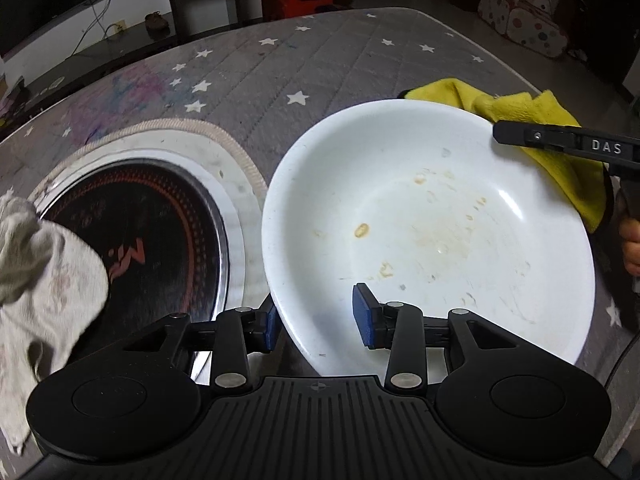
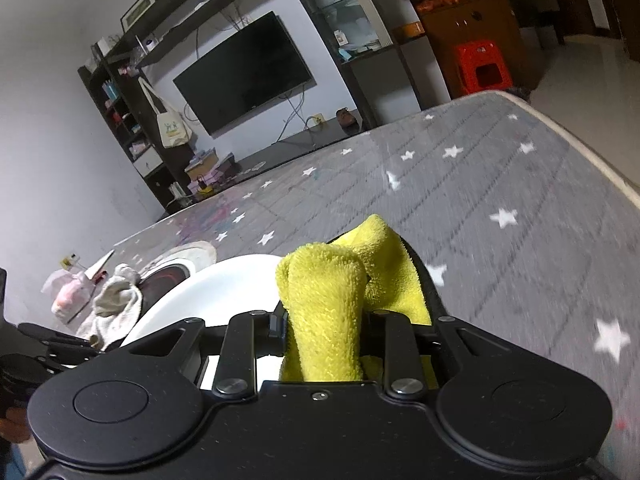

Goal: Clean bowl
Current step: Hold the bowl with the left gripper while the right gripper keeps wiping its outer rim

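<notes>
A large white bowl (image 1: 432, 220) with brown food smears inside sits tilted on the grey star-patterned table. My left gripper (image 1: 320, 320) straddles the bowl's near rim, one blue pad outside and one inside, with a gap to the rim. My right gripper (image 2: 324, 328) is shut on a yellow cloth (image 2: 328, 304), held at the bowl's far right rim; the cloth (image 1: 520, 112) and the right gripper's black finger also show in the left wrist view. The bowl's rim (image 2: 224, 280) shows in the right wrist view.
A round built-in cooktop (image 1: 148, 236) lies left of the bowl. A crumpled whitish rag (image 1: 36, 276) lies on its left edge. The table's far edge (image 2: 580, 136) curves away. Small packets (image 2: 72, 292) lie at the far left.
</notes>
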Tool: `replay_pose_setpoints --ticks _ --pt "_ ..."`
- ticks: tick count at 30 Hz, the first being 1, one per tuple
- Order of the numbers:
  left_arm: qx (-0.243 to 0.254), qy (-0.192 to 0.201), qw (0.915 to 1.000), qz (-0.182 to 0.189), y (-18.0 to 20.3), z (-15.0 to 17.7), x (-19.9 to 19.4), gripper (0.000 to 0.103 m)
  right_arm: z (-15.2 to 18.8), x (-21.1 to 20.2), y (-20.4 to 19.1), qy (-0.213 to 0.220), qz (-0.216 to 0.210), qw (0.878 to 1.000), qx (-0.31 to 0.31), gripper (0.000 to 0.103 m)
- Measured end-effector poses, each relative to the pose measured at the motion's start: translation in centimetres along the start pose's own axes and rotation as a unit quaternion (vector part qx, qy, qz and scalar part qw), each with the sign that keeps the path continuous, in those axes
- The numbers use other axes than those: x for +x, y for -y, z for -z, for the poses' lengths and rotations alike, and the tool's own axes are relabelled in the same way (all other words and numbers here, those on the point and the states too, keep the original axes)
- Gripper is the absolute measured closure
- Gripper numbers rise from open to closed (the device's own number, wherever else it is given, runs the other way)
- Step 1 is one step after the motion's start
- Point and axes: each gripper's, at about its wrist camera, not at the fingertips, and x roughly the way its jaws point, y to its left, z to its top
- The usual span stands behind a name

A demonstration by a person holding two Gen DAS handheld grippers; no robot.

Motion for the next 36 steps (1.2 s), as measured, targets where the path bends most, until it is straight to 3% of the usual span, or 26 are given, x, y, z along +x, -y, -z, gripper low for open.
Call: replay_pose_setpoints --ticks 6,15,21,36 --pt "-0.014 0.004 0.9999 -0.003 -0.3 -0.8 0.7 0.062 -0.8 1.6 -0.4 -0.004 0.008 1.000 -0.020 0.075" --pt "-0.052 0.017 0.9982 -0.024 1.0 0.8 -0.3 0.059 -0.8 1.5 -0.1 -0.005 0.004 1.000 -0.013 0.075" --pt "-0.085 0.021 0.9958 -0.026 1.7 2.2 -1.1 0.059 -0.5 0.5 -0.5 -0.006 0.017 1.000 -0.023 0.075" --pt "-0.141 0.027 0.9895 -0.016 3.5 4.4 -2.5 0.059 2.8 -4.1 0.3 0.014 0.011 1.000 0.020 0.075"
